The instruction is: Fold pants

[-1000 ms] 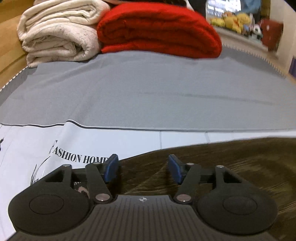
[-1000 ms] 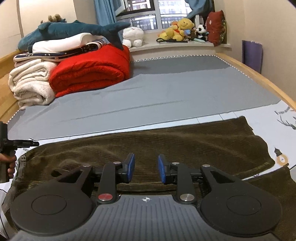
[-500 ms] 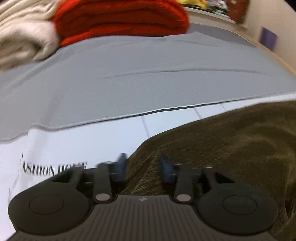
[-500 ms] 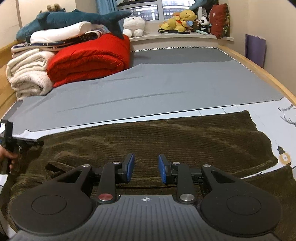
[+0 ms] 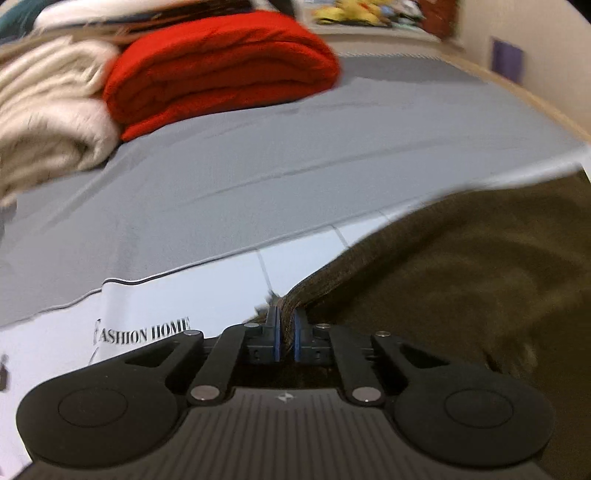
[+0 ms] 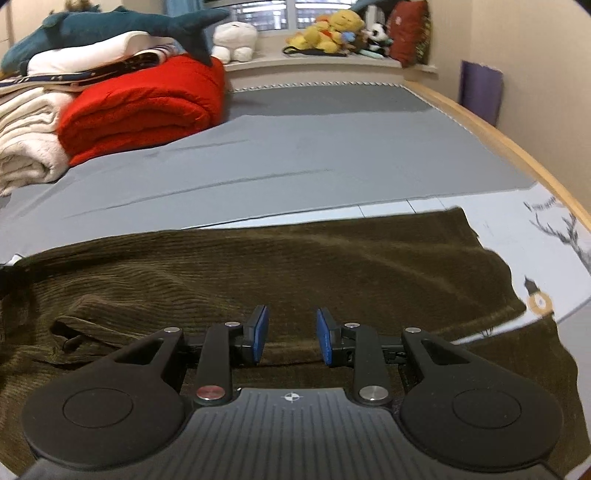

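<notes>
Dark olive corduroy pants (image 6: 295, 266) lie spread across the near part of the bed, on a white printed sheet (image 5: 155, 295). My left gripper (image 5: 287, 325) is shut on the left edge of the pants (image 5: 443, 266), and the pinched fabric rises in a ridge from the blue pads. My right gripper (image 6: 290, 334) is open, low over the near edge of the pants, with fabric showing between its blue pads (image 6: 260, 332). The left gripper is not visible in the right wrist view.
A grey sheet (image 6: 314, 155) covers the far part of the bed. A folded red blanket (image 6: 144, 107) and cream blankets (image 6: 26, 147) are stacked at the back left, under a plush shark (image 6: 110, 26). The wooden bed rail (image 6: 517, 147) runs along the right. Plush toys (image 6: 325, 33) sit on the windowsill.
My left gripper has closed from open onto the edge of the pants and turned rightward. The right gripper has stayed open and shifted slightly forward over the pants.
</notes>
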A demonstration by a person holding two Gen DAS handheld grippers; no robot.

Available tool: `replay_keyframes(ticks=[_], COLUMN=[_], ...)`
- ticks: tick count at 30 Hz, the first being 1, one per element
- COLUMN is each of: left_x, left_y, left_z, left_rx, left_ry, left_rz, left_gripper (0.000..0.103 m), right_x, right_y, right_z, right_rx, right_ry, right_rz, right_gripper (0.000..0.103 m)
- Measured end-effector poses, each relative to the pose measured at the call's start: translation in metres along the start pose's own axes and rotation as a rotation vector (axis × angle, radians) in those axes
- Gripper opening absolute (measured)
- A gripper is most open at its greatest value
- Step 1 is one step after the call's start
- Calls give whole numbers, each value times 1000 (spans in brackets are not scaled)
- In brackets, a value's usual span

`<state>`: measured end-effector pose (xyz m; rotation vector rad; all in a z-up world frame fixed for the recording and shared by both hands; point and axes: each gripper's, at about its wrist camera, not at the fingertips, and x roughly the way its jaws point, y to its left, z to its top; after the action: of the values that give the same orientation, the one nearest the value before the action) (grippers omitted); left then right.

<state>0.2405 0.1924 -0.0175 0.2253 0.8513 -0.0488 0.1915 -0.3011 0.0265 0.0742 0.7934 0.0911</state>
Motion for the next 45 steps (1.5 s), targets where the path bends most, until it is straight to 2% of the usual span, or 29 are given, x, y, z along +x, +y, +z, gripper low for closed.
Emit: replay_keyframes(ticks=[2, 4, 6, 9, 11, 13, 14, 16, 17, 20, 21, 24, 28, 33, 36, 38, 40, 42, 45], left_x=[-33, -71, -105, -130, -129, -124, -125, -129, -128, -112, -104, -80, -65, -62, -60, -61, -61, -66, -80], left_y=[-16, -25, -35, -59, -72, -76, -71, -51, -42, -20, -18, -17, -10, 0, -2, -3, 1, 5, 10], left_z=[-9, -22, -46, -92, -121, -132, -133, -139, -144, -162, -167, -174, -172, -163, -162, -160, -156, -156, -148], left_rx=[39, 7, -43, -79, -125, -188, -255, -412, -488, -677, -711, -742, -804, -905, -907, -901, -905, -907, -870], left_ry=[-22, -63, -91, -68, -19, 56, 61, 37, 45, 154, 204, 317, 310, 267, 277, 274, 273, 254, 165], left_rz=[-5, -46, -98, -135, -174, -190, -208, -276, -308, -393, -410, -400, -325, -290, -262, -230, -183, -151, -112], left_gripper=[6, 6, 6, 6, 6, 13, 15, 27, 28, 31, 37, 55, 60, 61, 60, 54, 24, 16, 12], right_x=[-1, -4, -6, -9, -9, -7, -6, -4, -4, -5, -7, -11, -10, -8, -7, -4, 2, 12, 35], right_y=[-3, -5, -6, -8, -11, -13, -15, -18, -20, -20, -19, -18, -21, -34, -49, -58, -67, -76, -86], right_z=[-3, -6, -9, -14, -17, -19, -21, -25, -27, -30, -31, -32, -33, -27, -23, -19, -15, -12, -10], right_rx=[27, 49, 60, 85, 97, 109, 122, 148, 158, 166, 162, 147, 158, 235, 345, 429, 507, 579, 695], right_ry=[5, 5, 6, 15, 23, 39, 50, 73, 82, 97, 93, 84, 82, 56, 25, 7, -11, -18, 1], right_rz=[4, 12, 10, 22, 18, 11, 10, 14, 19, 26, 23, 18, 9, 6, 12, 26, 37, 48, 74], right_gripper=[30, 30, 30, 30, 30, 30, 30, 30, 30, 30, 30, 33, 35, 35, 35, 35, 35, 35, 35])
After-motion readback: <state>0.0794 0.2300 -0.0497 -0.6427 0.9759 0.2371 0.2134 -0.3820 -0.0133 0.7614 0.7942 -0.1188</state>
